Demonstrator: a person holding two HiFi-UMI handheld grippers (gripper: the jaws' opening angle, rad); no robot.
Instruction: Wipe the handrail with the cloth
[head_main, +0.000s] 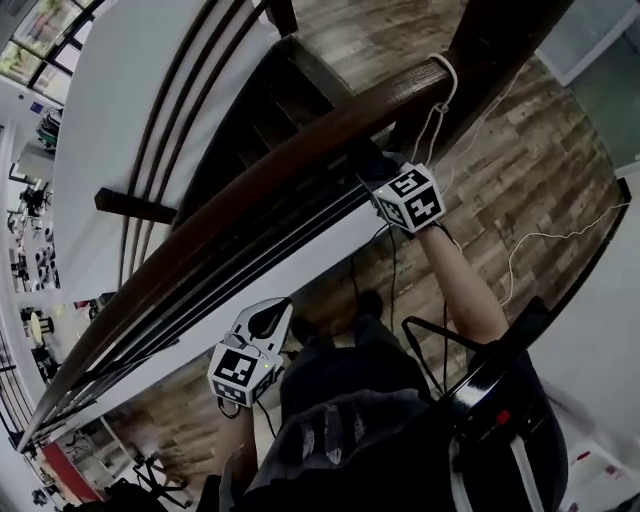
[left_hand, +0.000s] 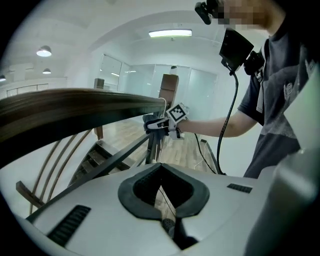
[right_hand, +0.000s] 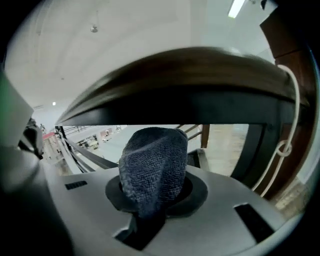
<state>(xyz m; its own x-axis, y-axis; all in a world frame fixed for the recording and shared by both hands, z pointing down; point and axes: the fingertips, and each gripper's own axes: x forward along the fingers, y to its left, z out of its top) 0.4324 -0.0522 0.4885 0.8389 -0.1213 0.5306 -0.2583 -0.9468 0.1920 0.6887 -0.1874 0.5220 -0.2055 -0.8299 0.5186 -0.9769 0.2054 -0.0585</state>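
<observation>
The dark wooden handrail (head_main: 250, 190) runs from lower left to upper right and ends at a brown post (head_main: 480, 60). My right gripper (head_main: 375, 172) is right up against the rail's underside near that post, shut on a dark grey-blue cloth (right_hand: 152, 167). In the right gripper view the handrail (right_hand: 190, 65) arches just above the bunched cloth. My left gripper (head_main: 268, 318) hangs lower, below and apart from the rail, its jaws together and holding nothing. In the left gripper view the handrail (left_hand: 75, 107) crosses the upper left, with the right gripper (left_hand: 160, 124) at its far end.
Black metal bars (head_main: 260, 260) run under the rail. A white cord (head_main: 440, 100) is looped around the post. Dark stair treads (head_main: 290, 90) drop away beyond the rail. Wood-plank floor (head_main: 540, 170) lies to the right, with thin cables across it.
</observation>
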